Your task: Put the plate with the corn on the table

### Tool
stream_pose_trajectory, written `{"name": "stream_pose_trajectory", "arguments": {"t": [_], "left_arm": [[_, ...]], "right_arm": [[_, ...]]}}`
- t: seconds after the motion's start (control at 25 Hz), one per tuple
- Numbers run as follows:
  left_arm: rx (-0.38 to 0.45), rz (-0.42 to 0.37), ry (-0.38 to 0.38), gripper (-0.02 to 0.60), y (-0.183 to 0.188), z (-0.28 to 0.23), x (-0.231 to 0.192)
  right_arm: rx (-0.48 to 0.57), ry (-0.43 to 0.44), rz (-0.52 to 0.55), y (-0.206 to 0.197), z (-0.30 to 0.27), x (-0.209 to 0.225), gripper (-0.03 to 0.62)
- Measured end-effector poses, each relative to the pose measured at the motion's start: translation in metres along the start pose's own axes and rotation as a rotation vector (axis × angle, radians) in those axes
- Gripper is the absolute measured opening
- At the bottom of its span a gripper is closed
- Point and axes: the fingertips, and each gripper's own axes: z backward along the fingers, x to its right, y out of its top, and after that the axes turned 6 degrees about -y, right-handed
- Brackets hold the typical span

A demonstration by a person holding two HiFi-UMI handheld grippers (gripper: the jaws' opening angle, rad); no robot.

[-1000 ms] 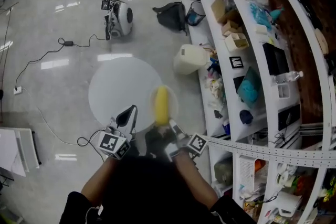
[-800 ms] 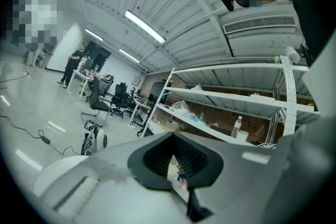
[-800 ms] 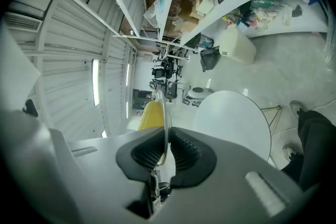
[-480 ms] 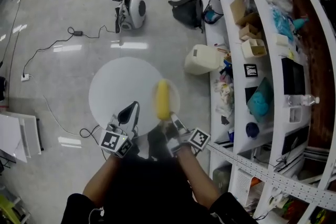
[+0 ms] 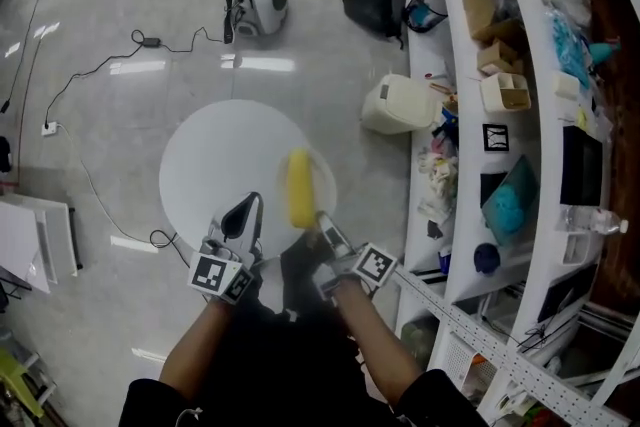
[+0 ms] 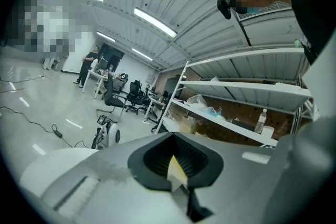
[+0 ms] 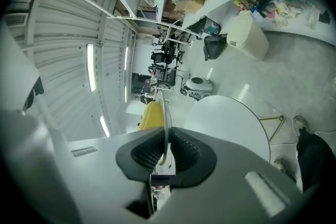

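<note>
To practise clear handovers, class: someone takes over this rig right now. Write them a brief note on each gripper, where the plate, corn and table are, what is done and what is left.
Left gripper: jaws together, nothing of the job in them, by the table's near edge.
Right gripper: shut on the rim of the plate.
Corn: lies on the plate.
Table: round, white. In the head view the plate sits over its right edge; contact cannot be told.
Done: plate gripped and at the table.
Left: probably lower it further onto the top, open the right jaws, draw back.
</note>
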Motion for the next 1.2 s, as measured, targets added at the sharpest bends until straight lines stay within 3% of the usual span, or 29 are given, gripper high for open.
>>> {"name": "stream_pose_trajectory", "arguments": {"t": [0.6,1.2], "left_arm": [[-0.026,0.001,0.059,0.005,-0.034,-0.018,-0.03],[-0.059,0.029,0.092,0.005,-0.08,-0.028,-0.045]], "right_arm": [[0.01,0.015,-0.032,0.001,-0.049,0.021,0.037],[0.016,-0.006,-0.05,-0.007,-0.066,0.074,0.037]]}}
